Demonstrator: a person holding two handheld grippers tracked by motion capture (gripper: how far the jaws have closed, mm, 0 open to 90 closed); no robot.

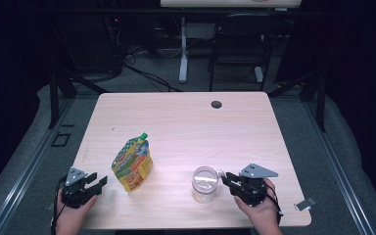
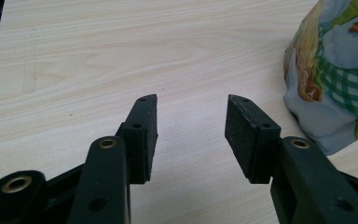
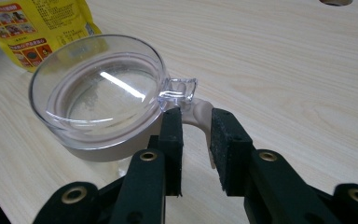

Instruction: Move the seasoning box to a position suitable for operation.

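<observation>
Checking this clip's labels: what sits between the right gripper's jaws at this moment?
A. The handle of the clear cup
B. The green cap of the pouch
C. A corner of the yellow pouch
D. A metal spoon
A: in the right gripper view, the right gripper has its jaws on either side of the handle of the clear cup, with a gap showing, while the pouch stands apart.

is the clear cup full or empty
Empty: the right gripper view looks straight through the clear cup to its bare bottom, with no liquid or contents showing.
</observation>
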